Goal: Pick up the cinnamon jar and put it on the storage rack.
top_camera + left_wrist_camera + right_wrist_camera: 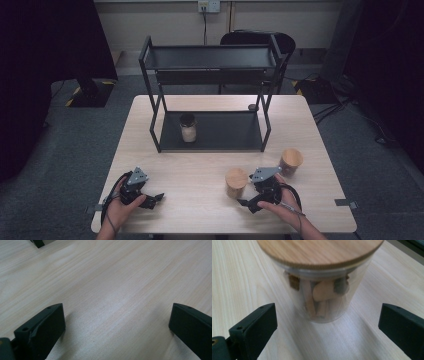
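A: Looking along the right tool (325, 322), what sits ahead of it?

B: A clear glass jar with a round light-wood lid (322, 277), straight ahead of the tool and centred between the lines of its two black jaws. The jaws stand wide apart and grip nothing; the jar is just beyond their tips, not touching either. Pale and brown pieces show through the glass, too blurred to name.

A: And from the high view?

B: The right tool (246, 204) lies low on the light wooden desk (200, 175), held in the person's right hand (280, 205). That same wood-lidded jar (236, 182) stands upright just past its tips. A second glass jar with a wooden lid and darker contents (291, 161) stands behind the tool, near its grey three-cornered plate.

A: The left tool?

B: The left tool (157, 198) rests on the desk in the left hand (120, 207), well apart from both jars. Its own view shows the jaws spread wide with bare wood grain (112, 290) between them, so the left tool (116, 320) is open and empty.

A: Anything farther off?

B: Well beyond both tools stands a black metal two-tier shelf (210, 132); on its lower tier sits a small dark-lidded glass jar with pale contents (188, 127).
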### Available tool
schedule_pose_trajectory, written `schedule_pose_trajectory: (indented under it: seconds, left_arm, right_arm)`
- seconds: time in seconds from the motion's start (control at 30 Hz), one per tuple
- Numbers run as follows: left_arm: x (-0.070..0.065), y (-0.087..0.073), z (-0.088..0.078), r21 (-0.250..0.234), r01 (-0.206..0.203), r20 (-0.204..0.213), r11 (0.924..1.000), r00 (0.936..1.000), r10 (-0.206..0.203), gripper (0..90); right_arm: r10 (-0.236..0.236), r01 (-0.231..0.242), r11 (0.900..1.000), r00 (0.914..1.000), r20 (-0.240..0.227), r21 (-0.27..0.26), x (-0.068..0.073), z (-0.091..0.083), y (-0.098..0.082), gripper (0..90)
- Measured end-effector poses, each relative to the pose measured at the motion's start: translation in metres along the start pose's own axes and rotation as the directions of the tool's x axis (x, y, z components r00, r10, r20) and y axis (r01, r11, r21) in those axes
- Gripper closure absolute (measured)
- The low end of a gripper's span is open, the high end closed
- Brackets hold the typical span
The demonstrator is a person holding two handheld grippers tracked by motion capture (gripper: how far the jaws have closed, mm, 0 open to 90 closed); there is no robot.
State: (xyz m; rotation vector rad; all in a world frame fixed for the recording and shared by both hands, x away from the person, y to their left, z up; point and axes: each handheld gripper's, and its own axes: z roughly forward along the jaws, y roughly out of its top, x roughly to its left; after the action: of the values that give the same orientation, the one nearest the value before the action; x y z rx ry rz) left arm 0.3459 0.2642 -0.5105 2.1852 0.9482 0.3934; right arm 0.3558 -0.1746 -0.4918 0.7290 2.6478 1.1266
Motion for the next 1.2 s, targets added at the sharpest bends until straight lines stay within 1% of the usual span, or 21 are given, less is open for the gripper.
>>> schedule_pose_trajectory:
  seconds: [0.4, 0.67, 0.87, 0.97, 1.03, 1.2]
  left_arm:
    - [0.0, 0.0, 0.0, 0.0, 0.0, 0.0, 1.0, 1.0, 0.0, 0.2]
    - [0.0, 0.0, 0.0, 0.0, 0.0, 0.0, 1.0, 1.0, 0.0, 0.2]
    - [0.0, 0.0, 0.0, 0.0, 0.0, 0.0, 1.0, 1.0, 0.0, 0.2]
    - [0.0, 0.0, 0.0, 0.0, 0.0, 0.0, 1.0, 1.0, 0.0, 0.2]
    - [0.0, 0.0, 0.0, 0.0, 0.0, 0.0, 1.0, 1.0, 0.0, 0.2]
    - [0.0, 0.0, 0.0, 0.0, 0.0, 0.0, 1.0, 1.0, 0.0, 0.2]
  right_arm:
    - [0.012, -0.012, 1.0, 0.9999, -0.012, -0.019, 0.0, 0.009, 0.009, 0.9]
    - [0.015, -0.015, 1.0, 0.9999, -0.007, -0.027, 0.0, 0.014, 0.011, 1.3]
    - [0.033, -0.034, 0.998, 0.9994, -0.011, -0.06, -0.001, 0.015, 0.013, 6.5]
    - [0.044, -0.045, 0.996, 0.9988, -0.022, -0.074, -0.003, 0.016, 0.014, 9.2]
    - [0.037, -0.04, 0.996, 0.9989, -0.03, -0.083, -0.003, 0.017, 0.015, 11.8]
    - [0.026, -0.029, 0.995, 0.9992, -0.03, -0.097, -0.001, 0.019, 0.016, 17.1]
